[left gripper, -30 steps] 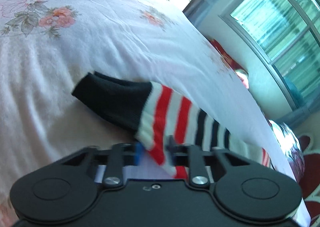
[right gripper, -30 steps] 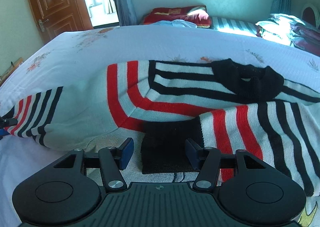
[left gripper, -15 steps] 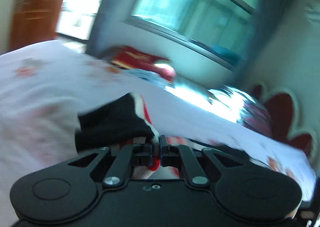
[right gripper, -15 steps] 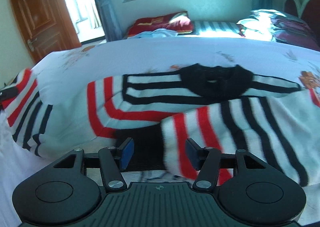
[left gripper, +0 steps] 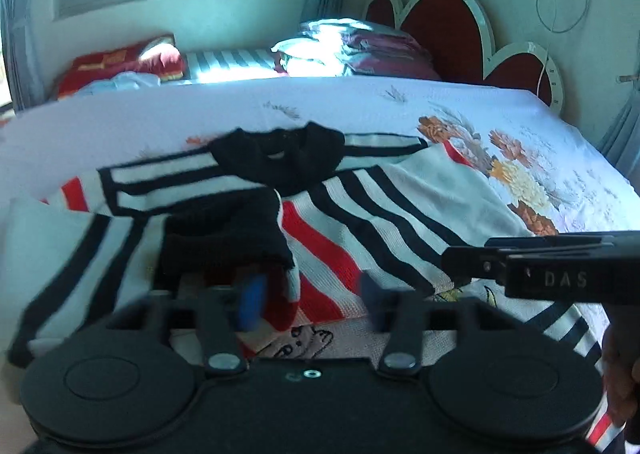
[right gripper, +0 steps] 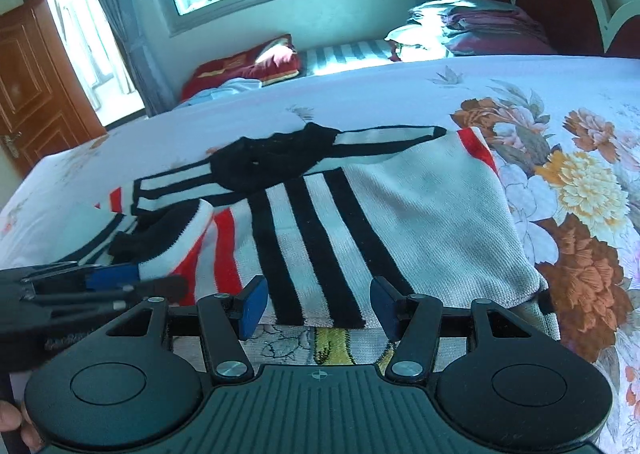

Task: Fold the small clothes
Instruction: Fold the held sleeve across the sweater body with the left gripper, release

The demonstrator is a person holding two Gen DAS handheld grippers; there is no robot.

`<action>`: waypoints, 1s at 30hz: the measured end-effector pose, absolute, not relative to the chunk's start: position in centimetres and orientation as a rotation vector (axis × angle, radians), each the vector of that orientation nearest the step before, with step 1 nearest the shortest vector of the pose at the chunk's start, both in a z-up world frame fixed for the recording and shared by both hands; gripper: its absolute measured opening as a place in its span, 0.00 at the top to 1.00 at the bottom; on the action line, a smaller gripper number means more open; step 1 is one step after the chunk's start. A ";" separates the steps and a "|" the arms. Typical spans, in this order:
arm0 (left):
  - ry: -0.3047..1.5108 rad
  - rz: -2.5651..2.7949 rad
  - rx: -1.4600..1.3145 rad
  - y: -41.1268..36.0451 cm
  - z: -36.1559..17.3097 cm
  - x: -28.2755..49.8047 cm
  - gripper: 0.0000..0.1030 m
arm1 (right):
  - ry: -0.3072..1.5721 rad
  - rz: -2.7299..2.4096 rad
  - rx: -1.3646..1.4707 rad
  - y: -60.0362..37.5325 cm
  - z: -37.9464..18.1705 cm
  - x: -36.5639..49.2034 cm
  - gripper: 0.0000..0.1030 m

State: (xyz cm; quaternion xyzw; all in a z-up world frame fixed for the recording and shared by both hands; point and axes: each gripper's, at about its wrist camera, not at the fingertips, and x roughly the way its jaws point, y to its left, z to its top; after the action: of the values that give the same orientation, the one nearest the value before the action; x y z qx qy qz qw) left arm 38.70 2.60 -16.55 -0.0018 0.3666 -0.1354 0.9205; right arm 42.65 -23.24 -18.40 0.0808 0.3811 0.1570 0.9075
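Note:
A small knit sweater [left gripper: 400,222] with black, white and red stripes and a black collar [left gripper: 280,158] lies flat on the flowered bed sheet [left gripper: 520,122]. Its left sleeve, ending in a black cuff [left gripper: 224,242], lies folded across the body. My left gripper [left gripper: 312,300] hovers just behind that cuff. Its jaws are opening, and the cuff hangs by the left pad with no pad pressing on it. My right gripper [right gripper: 318,306] stands open over the near edge of the folded right sleeve [right gripper: 320,238], gripping nothing. Each gripper shows in the other's view, the right gripper [left gripper: 456,266] and the left gripper [right gripper: 160,282].
Folded bedding [left gripper: 352,50] and a red pillow [right gripper: 248,66] lie on a striped bed by the window beyond. A red headboard [left gripper: 448,22] stands at the right, a wooden door [right gripper: 24,86] at the far left. A hand [left gripper: 620,374] holds the right gripper.
My left gripper swung in from the bed's left side carrying the left sleeve, laid it over the sweater's body and let go. My right gripper shifted right along the folded right sleeve, still open.

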 end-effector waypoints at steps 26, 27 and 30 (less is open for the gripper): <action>0.700 0.160 0.037 14.1 -17.8 35.0 0.72 | 0.669 0.441 -0.062 -12.2 -17.8 45.1 0.95; 0.692 0.155 0.059 13.7 -17.9 35.0 0.72 | 0.654 0.411 -0.061 -13.3 -17.4 45.2 0.95; 0.702 0.137 0.096 13.1 -18.4 35.1 0.72 | 0.693 0.327 0.006 -17.5 -17.5 46.2 0.95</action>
State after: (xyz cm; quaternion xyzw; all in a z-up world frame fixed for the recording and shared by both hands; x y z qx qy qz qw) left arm 35.09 13.12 -18.40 0.0468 0.3433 0.0671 0.9357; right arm 46.18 -17.52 -17.53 0.0029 0.3379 0.1597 0.9275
